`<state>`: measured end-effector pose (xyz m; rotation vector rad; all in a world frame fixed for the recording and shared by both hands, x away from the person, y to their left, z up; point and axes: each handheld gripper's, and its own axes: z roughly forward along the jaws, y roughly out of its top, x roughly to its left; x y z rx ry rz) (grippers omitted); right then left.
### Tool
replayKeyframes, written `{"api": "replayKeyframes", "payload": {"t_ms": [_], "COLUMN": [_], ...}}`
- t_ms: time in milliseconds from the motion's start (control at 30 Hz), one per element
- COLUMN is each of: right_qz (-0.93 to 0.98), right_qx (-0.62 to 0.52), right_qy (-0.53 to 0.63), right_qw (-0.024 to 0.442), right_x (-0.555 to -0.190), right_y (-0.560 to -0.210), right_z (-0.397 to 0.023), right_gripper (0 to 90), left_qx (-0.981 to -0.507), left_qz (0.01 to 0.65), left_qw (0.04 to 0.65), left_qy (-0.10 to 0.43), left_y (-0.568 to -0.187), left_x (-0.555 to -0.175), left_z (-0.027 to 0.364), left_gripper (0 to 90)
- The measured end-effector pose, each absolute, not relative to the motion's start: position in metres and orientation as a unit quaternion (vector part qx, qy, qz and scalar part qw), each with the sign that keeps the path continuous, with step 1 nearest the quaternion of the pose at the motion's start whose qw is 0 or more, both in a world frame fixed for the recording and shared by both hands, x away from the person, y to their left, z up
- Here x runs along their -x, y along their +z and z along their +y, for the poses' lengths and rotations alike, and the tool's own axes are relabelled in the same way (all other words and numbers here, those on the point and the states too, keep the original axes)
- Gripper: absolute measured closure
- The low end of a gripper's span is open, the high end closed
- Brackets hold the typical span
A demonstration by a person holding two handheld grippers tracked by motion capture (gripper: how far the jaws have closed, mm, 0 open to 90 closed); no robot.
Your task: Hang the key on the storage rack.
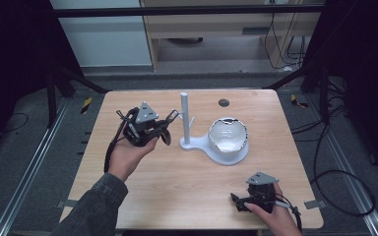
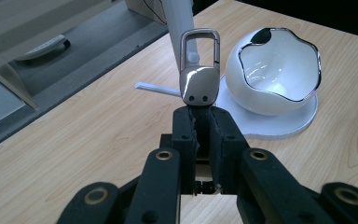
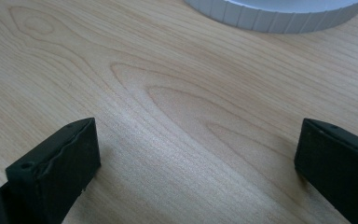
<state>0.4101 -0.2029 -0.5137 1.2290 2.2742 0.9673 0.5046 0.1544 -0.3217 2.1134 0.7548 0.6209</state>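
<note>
wooden table (image 1: pixel 177 167) | left gripper (image 2: pixel 200 112) clamped on metal clip (image 2: pixel 199 70), beside white post (image 1: pixel 184 118) | right gripper (image 3: pixel 196 154) jaws apart

1. The left gripper (image 2: pixel 200 112) has its 2 black jaws pressed together on the lower end of a shiny metal carabiner clip (image 2: pixel 199 70); the clip stands upright above the jaw tips, its open loop at the top and 2 small holes near its base.
2. Just behind the clip rises a white post (image 2: pixel 177 21); a thin white peg (image 2: pixel 156 88) juts from it to the left.
3. To the right sits a white bowl (image 2: pixel 275 70) with a wavy, dark-edged rim, on a flat white base (image 2: pixel 284 123); the base rests on the light wooden table (image 2: pixel 74 149).
</note>
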Motion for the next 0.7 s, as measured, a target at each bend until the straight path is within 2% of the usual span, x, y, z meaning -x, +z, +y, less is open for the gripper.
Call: {"api": "replayKeyframes", "payload": {"t_ms": [700], "right_qz": [0.810], "right_qx": [-0.435], "right_qy": [0.345], "right_qw": [0.189], "right_x": [-0.410], "right_y": [-0.514], "right_z": [-0.203], "right_gripper": [0.4], "left_qx": [-0.836], "left_qz": [0.308], "left_qw": [0.381], "left_qy": [0.247], "left_y": [-0.335], "left_x": [-0.520], "left_z": [0.146], "left_gripper": [81.0]}}
